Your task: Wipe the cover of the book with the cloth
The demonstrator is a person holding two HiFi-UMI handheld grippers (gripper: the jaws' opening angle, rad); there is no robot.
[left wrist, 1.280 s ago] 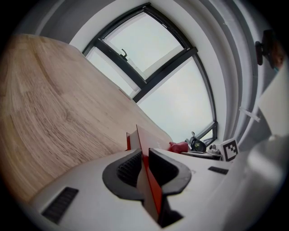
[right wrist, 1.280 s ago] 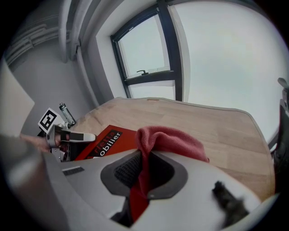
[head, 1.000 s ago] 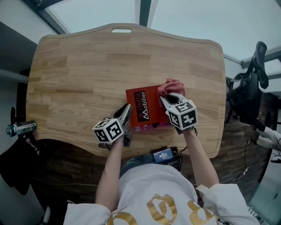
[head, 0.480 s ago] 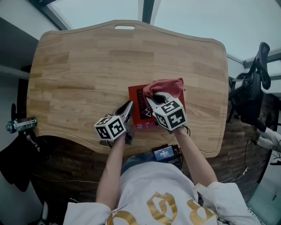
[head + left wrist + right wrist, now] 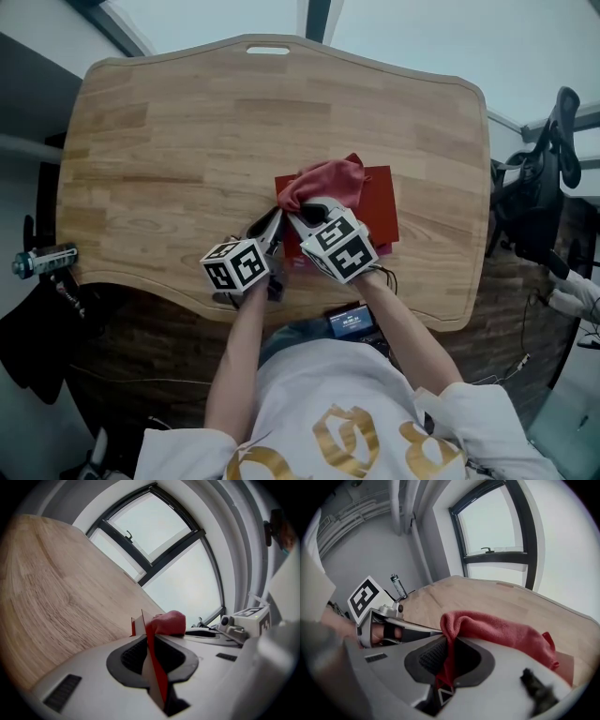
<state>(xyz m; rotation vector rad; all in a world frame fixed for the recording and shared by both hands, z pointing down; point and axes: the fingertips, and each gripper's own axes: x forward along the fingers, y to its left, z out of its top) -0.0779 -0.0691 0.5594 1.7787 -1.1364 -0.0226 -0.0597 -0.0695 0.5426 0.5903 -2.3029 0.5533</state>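
A red book point(image 5: 375, 211) lies flat near the table's front edge. My left gripper point(image 5: 270, 230) is shut on the book's near left corner; the left gripper view shows its red cover point(image 5: 157, 667) pinched between the jaws. My right gripper point(image 5: 305, 214) is shut on a pink-red cloth point(image 5: 323, 180), which lies bunched over the left part of the cover. In the right gripper view the cloth point(image 5: 497, 630) runs out of the jaws and trails to the right. The two grippers stand close together, side by side.
The book rests on a light wooden table point(image 5: 187, 131) with a handle slot point(image 5: 268, 50) at its far edge. A bottle point(image 5: 37, 260) sits off the table's left side. An office chair point(image 5: 544, 178) stands to the right. A small device point(image 5: 352, 322) hangs at the person's waist.
My right gripper has dragged the cloth leftward across the cover, from the book's right edge to its left part, next to the left gripper. The left gripper has stayed put on the book.
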